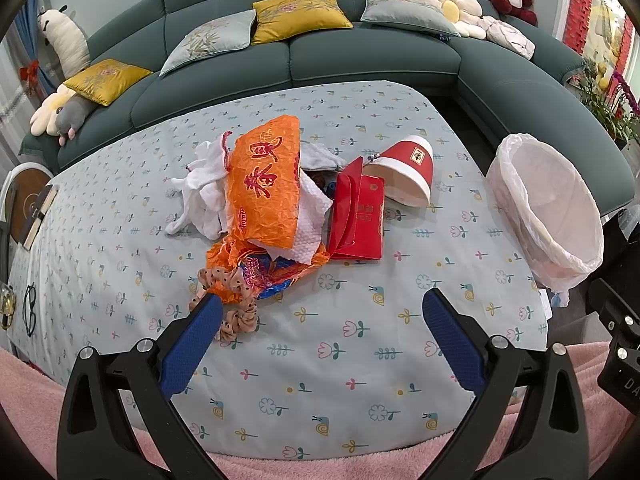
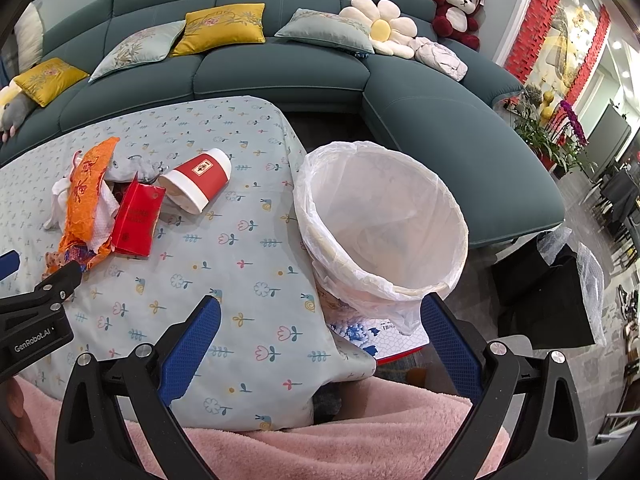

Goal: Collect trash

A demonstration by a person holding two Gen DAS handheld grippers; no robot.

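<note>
— What is closest?

— A pink fuzzy blanket [image 1: 360,468], right at the bottom. Above it the left gripper [image 1: 320,312] is spread wide, with nothing in it.

— What is by its fingers?

— A spotty scrunchie [image 1: 236,316] peeks out beside the left blue finger. I cannot tell if they touch.

— And the other one?

— The right gripper [image 2: 318,318] is wide too, and empty. It hangs over the table's edge, next to the bin [image 2: 384,220].

— Where is the trash?

— In a pile on the flowery cloth [image 1: 340,360]. There is an orange wrapper [image 1: 262,184] on top of white paper [image 1: 308,224]. A red box [image 1: 358,218] lies just right of that. A red cup [image 1: 408,172] is tipped on its side behind the box.

— Is the bin full?

— No. It has a white bag in it and stands off the table's right side. A green sofa [image 1: 360,60] is far behind.
</note>
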